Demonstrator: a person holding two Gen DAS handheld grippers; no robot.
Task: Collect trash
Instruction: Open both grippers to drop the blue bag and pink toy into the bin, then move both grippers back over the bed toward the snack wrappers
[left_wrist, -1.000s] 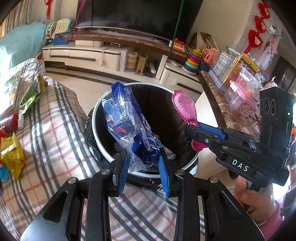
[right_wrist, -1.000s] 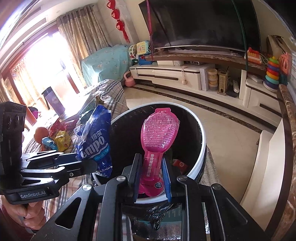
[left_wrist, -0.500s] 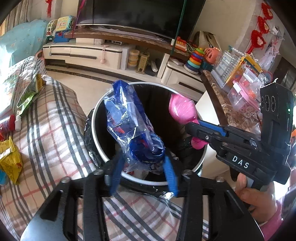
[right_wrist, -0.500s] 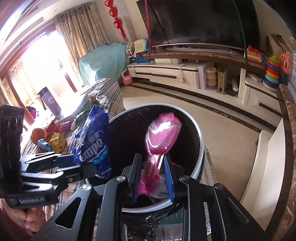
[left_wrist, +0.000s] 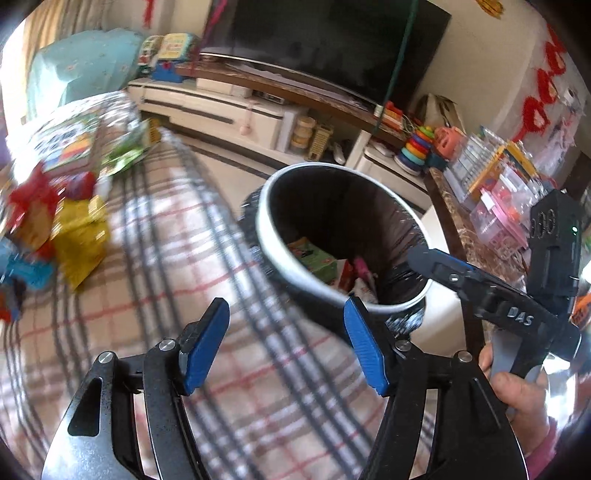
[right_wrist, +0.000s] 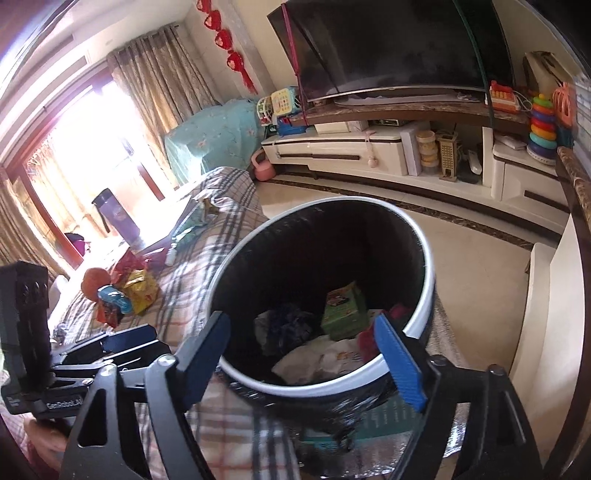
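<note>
Right wrist view: both the right gripper and left gripper are opening with nothing between them, over the bin holding what looks like wrappers.

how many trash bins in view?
1. The trash bin stands beside the plaid sofa, just ahead of both grippers, already holding trash. Others could be out of frame.

The mouth of the trash bin stands wide and unblocked, its litter lying low inside, so there is free passage downward. Bare plaid cloth lies clear beside the bin's rim. Farther along it a heap of wrappers crowds the surface. A marble-topped ledge hems the bin's far side.
</note>
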